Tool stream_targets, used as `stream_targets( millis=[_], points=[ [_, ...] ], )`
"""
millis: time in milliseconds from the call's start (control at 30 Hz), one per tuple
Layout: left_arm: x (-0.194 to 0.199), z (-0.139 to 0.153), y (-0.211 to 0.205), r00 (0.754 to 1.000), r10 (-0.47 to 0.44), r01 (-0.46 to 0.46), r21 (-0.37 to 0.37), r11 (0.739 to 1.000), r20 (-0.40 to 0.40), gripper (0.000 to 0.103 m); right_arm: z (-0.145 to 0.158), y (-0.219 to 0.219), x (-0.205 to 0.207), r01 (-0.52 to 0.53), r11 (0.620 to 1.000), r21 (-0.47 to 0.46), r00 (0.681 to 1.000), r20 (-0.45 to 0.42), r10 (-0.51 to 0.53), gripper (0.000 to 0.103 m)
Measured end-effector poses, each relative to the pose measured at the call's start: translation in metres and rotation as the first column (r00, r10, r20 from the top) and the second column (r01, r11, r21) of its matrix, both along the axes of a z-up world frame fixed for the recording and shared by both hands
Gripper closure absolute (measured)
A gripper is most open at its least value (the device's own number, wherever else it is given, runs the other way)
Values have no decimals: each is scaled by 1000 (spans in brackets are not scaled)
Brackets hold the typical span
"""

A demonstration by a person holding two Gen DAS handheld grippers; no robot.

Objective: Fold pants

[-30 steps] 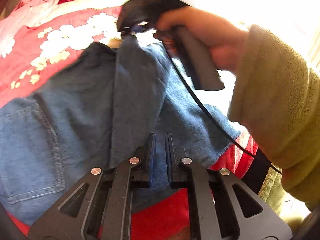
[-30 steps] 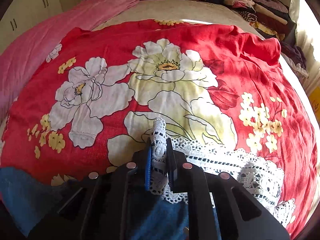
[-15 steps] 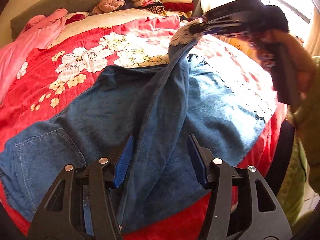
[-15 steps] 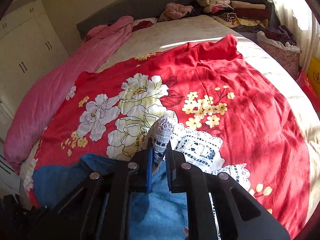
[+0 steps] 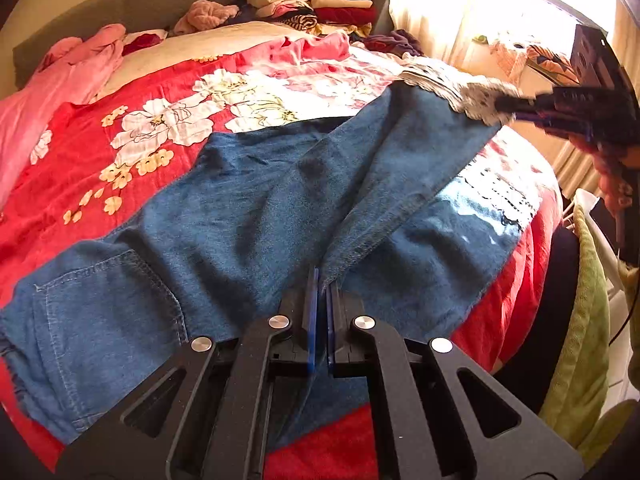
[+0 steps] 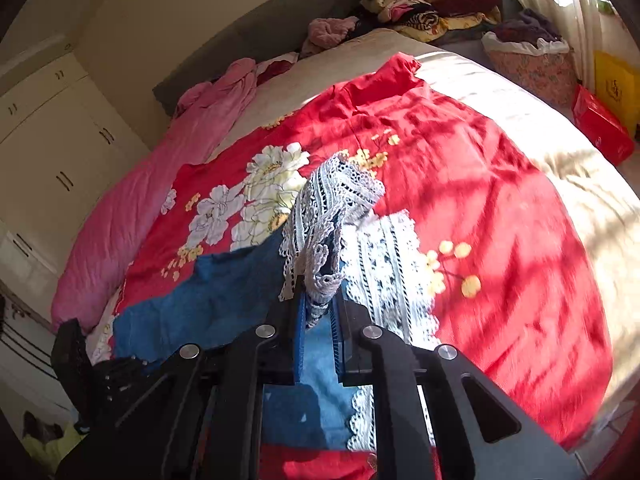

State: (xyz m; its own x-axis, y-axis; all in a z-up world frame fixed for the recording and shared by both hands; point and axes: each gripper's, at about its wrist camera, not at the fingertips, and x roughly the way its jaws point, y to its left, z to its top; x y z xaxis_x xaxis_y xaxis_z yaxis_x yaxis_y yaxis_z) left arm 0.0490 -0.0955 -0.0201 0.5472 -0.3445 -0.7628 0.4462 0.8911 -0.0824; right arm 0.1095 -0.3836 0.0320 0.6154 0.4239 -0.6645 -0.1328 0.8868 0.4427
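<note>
Blue denim pants [image 5: 240, 208] lie across the red floral blanket, back pocket at the lower left. My left gripper [image 5: 323, 280] is closing its jaws, and the blue pads now pinch the seam edge of the raised leg near the crotch. That leg runs taut up to its white lace hem [image 5: 452, 88], where my right gripper [image 5: 510, 107] is shut on it, held by a hand at the far right. In the right wrist view the lace hem [image 6: 332, 208] bunches up out of my right gripper [image 6: 320, 292]. The other leg's lace hem [image 6: 384, 264] lies flat on the bed.
The red floral blanket [image 5: 80, 152] covers the bed, with a pink quilt [image 6: 160, 168] along the left. Folded clothes [image 5: 320, 4] are stacked at the head. A laundry basket [image 6: 532, 64] and red box [image 6: 600, 128] stand beside the bed. A green sleeve [image 5: 580, 340] hangs at the right.
My left jaws opened wide and then shut on the leg's seam edge. The right gripper carried the lace hem far to the right, and the leg is now stretched taut.
</note>
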Motion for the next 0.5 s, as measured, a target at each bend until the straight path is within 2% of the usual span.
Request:
stream_targets(
  millis=[267, 333, 400, 500],
  points=[
    [-10, -8, -6, 999, -34, 35, 31, 999, -15, 103, -39, -11, -36, 33, 999, 27, 995, -100, -30, 91],
    [-11, -9, -7, 999, -37, 38, 30, 999, -14, 103, -44, -13, -37, 45, 998, 38, 992, -118, -41, 90],
    [-13, -9, -8, 999, -40, 40, 36, 999, -5, 103, -47, -17, -38, 61, 997, 45, 991, -124, -55, 85],
    [-16, -8, -8, 999, -49, 49, 43, 998, -1, 103, -48, -21, -38, 72, 996, 61, 990, -125, -64, 86]
  ],
)
